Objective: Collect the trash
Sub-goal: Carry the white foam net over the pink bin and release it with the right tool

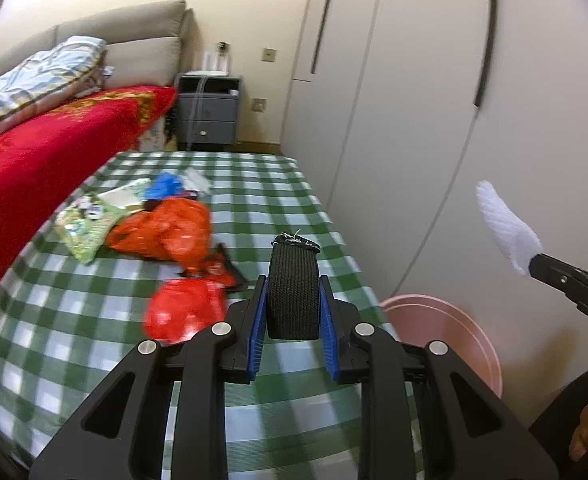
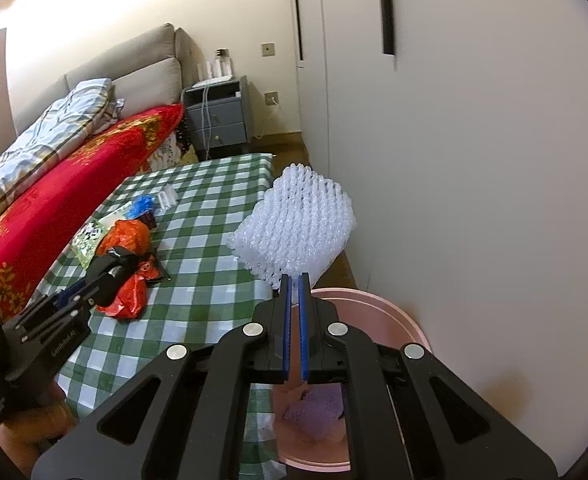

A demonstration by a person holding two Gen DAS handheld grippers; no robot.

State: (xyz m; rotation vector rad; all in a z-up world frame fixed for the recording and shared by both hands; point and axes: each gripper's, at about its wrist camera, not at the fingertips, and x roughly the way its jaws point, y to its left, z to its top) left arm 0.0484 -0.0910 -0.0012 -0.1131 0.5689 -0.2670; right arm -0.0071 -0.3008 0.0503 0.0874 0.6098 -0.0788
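My left gripper (image 1: 293, 285) is shut on a black woven fabric piece (image 1: 294, 280), held upright above the green-checked table (image 1: 254, 196). My right gripper (image 2: 294, 280) is shut on a white foam fruit net (image 2: 298, 224), which hangs over the near rim of the pink bin (image 2: 378, 304). In the left wrist view the right gripper (image 1: 536, 265) and the foam net (image 1: 506, 224) show at the right, above the pink bin (image 1: 450, 320). On the table lie orange bags (image 1: 166, 232), a red bag (image 1: 186, 312), a green packet (image 1: 90, 224), a blue wrapper (image 1: 164, 186) and clear plastic (image 1: 196, 178).
A purple piece (image 2: 318, 404) lies inside the bin. A bed with a red blanket (image 1: 54, 140) runs along the table's left side. A grey nightstand (image 1: 208, 112) stands behind it. White wardrobe doors (image 1: 414, 100) close off the right. A person's hand (image 2: 34, 420) holds the left gripper.
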